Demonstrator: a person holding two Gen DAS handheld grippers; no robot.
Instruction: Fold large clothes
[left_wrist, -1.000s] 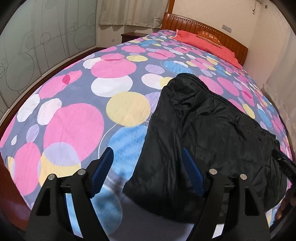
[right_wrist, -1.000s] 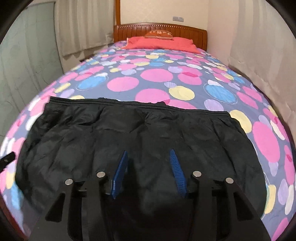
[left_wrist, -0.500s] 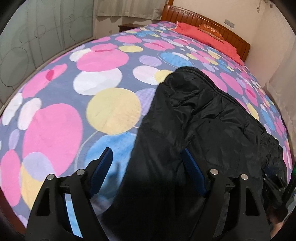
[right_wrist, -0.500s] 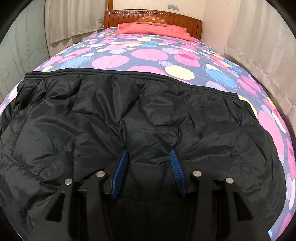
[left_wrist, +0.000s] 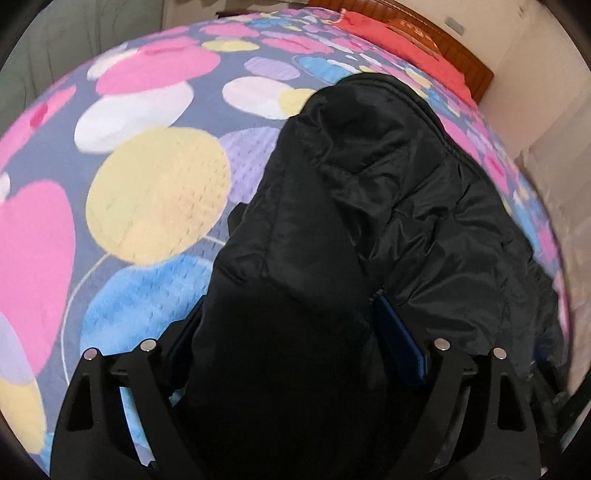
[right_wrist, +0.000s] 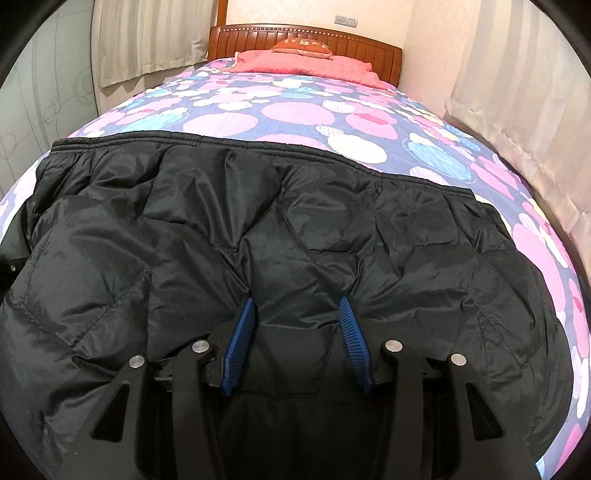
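A plain black quilted jacket (right_wrist: 295, 229) lies on a bedspread (left_wrist: 155, 192) dotted pink, yellow, blue and white; beyond it, coral-red pillows (right_wrist: 310, 62), brown headboard (right_wrist: 369, 48).

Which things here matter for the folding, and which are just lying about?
For the job:
- black padded jacket
- left claw, right claw

Lying about:
- dotted bedspread
- red pillow
- wooden headboard
- curtains

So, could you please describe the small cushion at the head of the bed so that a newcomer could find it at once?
Start at the wooden headboard at the far end of the bed. Just in front of it lies a red pillow across the dotted bedspread. The orange-brown cushion sits on top of that pillow, smaller and darker than it, with a pale pattern.
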